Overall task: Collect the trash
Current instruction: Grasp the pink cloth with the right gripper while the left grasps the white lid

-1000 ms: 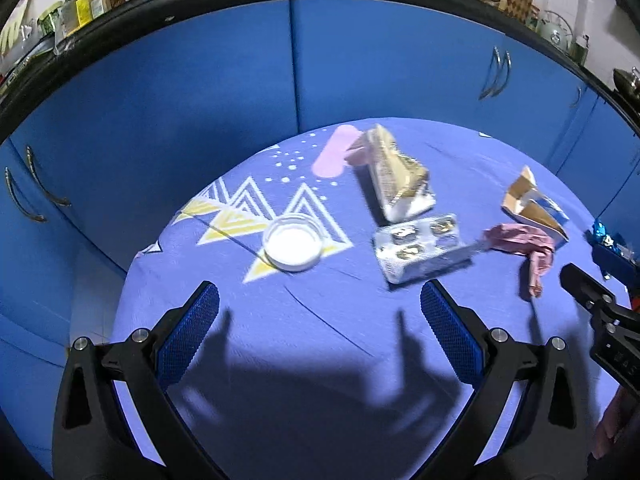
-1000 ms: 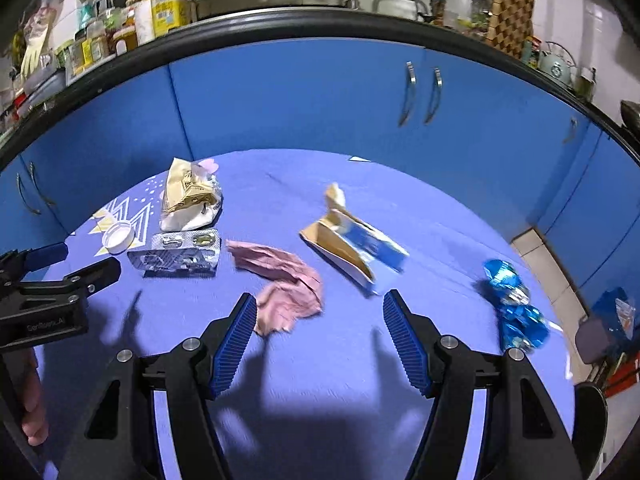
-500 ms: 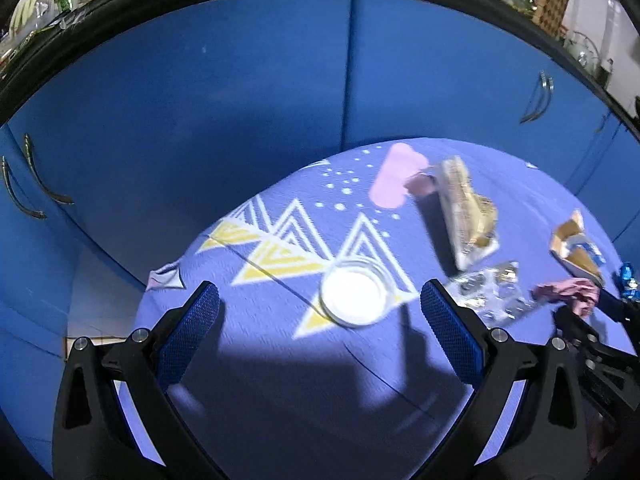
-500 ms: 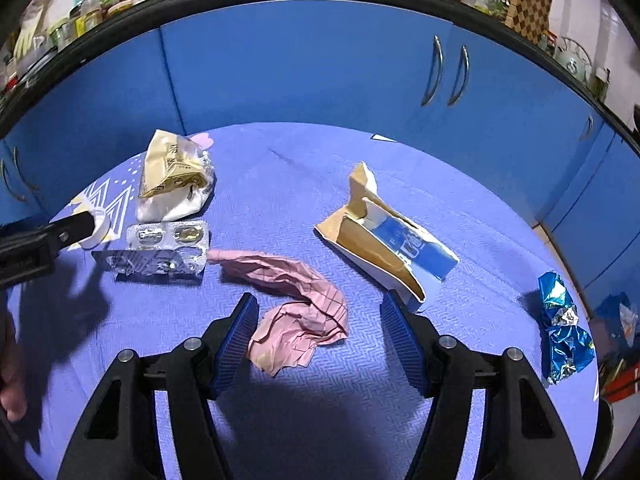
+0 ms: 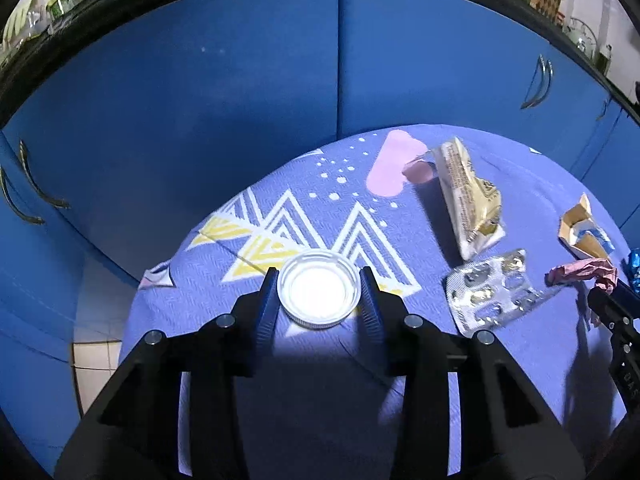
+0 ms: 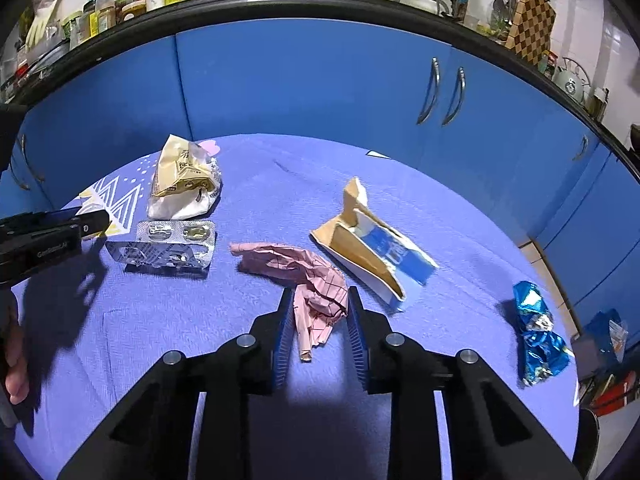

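Note:
In the left wrist view my left gripper (image 5: pixel 319 292) is shut on a white plastic lid (image 5: pixel 319 289) lying on the blue tablecloth (image 5: pixel 304 400). In the right wrist view my right gripper (image 6: pixel 318 312) is shut on a crumpled pink paper (image 6: pixel 308 276) on the cloth. A silver blister pack (image 6: pixel 164 244) and a beige wrapper (image 6: pixel 182 178) lie to its left. A torn brown and blue carton (image 6: pixel 372 246) lies to its right. A blue foil wrapper (image 6: pixel 536 332) lies at the table's right edge.
Blue cabinet doors (image 6: pixel 304 84) curve behind the round table. The left gripper's body (image 6: pixel 44 240) shows at the left of the right wrist view. The right gripper's tip (image 5: pixel 612 308) shows at the right of the left wrist view.
Both grippers moved forward and down. The left closed around the white lid. The right closed around the pink paper.

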Available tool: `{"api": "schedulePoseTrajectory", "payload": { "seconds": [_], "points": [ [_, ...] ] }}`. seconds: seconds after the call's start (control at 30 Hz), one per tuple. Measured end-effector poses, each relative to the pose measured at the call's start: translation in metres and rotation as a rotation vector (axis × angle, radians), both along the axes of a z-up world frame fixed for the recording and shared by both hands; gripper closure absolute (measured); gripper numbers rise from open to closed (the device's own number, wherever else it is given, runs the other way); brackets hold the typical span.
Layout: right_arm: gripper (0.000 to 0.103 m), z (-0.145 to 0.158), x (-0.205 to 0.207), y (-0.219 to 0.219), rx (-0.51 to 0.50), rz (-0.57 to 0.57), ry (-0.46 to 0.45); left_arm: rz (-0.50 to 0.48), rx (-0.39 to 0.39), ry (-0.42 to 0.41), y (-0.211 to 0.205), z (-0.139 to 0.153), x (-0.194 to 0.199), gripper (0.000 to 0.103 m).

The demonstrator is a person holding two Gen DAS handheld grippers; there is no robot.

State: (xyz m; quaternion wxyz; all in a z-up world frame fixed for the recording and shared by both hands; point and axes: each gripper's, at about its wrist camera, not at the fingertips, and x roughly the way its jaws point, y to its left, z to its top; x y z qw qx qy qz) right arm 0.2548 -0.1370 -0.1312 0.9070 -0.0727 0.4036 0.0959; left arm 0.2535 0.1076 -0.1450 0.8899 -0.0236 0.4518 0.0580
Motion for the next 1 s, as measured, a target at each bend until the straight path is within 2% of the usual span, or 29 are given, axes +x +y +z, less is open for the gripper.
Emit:
{"api": "schedulePoseTrajectory", "payload": {
  "seconds": [0.33, 1.0],
  "points": [
    [0.077, 0.02, -0.032, -0.032, -0.001, -0.048, -0.026, -0.035, -0.016, -0.045, -0.019, 0.022, -0.035, 0.062],
    [0.077, 0.082, -0.121, -0.123, -0.003, -0.195, -0.159, -0.223, 0.001, -0.136, -0.122, 0.076, -0.097, 0.062]
  ]
}}
